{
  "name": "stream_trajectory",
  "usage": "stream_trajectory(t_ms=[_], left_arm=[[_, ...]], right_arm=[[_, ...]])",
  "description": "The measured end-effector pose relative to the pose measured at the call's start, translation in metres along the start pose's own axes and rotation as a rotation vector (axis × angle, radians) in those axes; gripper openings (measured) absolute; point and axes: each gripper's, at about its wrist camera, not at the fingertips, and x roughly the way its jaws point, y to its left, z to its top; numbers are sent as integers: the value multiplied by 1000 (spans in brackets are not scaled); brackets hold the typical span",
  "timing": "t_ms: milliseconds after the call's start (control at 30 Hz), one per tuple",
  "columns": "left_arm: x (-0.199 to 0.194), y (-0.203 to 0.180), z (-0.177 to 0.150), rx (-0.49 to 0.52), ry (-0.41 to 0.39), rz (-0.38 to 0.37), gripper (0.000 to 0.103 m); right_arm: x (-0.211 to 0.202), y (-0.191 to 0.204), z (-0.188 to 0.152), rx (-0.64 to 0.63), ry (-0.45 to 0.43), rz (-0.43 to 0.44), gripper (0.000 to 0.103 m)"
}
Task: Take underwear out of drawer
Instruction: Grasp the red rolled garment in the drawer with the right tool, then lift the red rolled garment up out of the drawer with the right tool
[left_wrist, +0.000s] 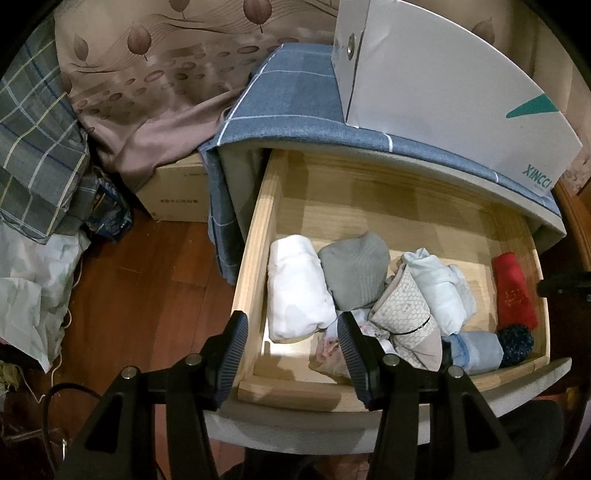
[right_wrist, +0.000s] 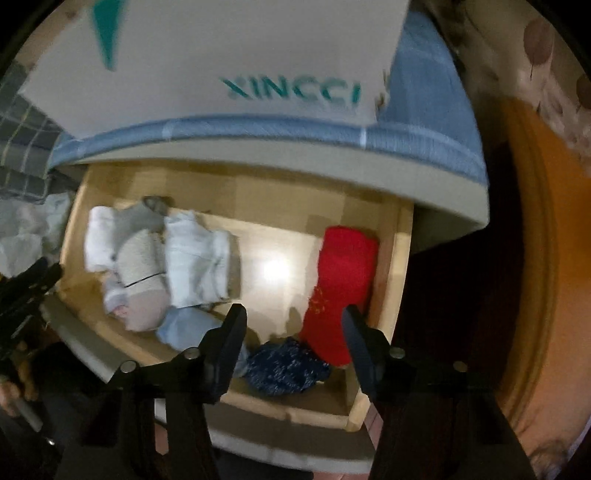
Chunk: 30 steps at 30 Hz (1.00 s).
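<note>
A: In the pulled-out pale wooden drawer (right_wrist: 400, 258), at its right end, lies the rolled red fabric piece with a small gold print (right_wrist: 341, 280), likely the underwear you want. Its long axis runs from the drawer's back toward its front wall, leaning a little.

B: Where are your right tongs (right_wrist: 293, 338) against it?

A: Above the drawer's front right corner, pointing down, spread with nothing between the pads. The red roll's near end sits just inside the right-hand pad (right_wrist: 354, 332); the dark blue speckled knit bundle (right_wrist: 286, 365) lies directly between the fingers, lower in the view.

B: So the roll is forward and slightly right of your grip line?

A: Yes. I judge you need to shift right and forward, so the jaws straddle the roll across its width, not the blue bundle.

B: And the left tongs (left_wrist: 291, 338)?

A: Spread and empty too, over the drawer's left front corner, near the white folded cloth roll (left_wrist: 295, 291) and the grey ribbed one (left_wrist: 354, 273). Your right hand is far nearer the red roll.
</note>
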Motion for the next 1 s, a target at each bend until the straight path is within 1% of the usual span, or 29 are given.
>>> stream_trajectory(t_ms=[200,300,533,633,767,867,1000], left_arm=[[1,1,0,-5,4,-3,52],[1,1,0,-8,6,-5,52],[1,0,-1,-5,0,-3,52],[1,0,-1,-6,0,-6,52],[2,0,0,-13,2,-6,52],[2,0,0,-9,0,-3,52],[2,0,0,-9,0,-1,52]], right_arm=[[34,1,3,3,40,-76,45],[47,1,5,-20,56,-127,42],[78,5,5,-77,84,-241,40],[88,5,3,-90,92,-266,38],[90,2,3,-63,85,-235,32],[90,-1,4,-5,81,-150,30],[87,5,9,37,69,-30,28]])
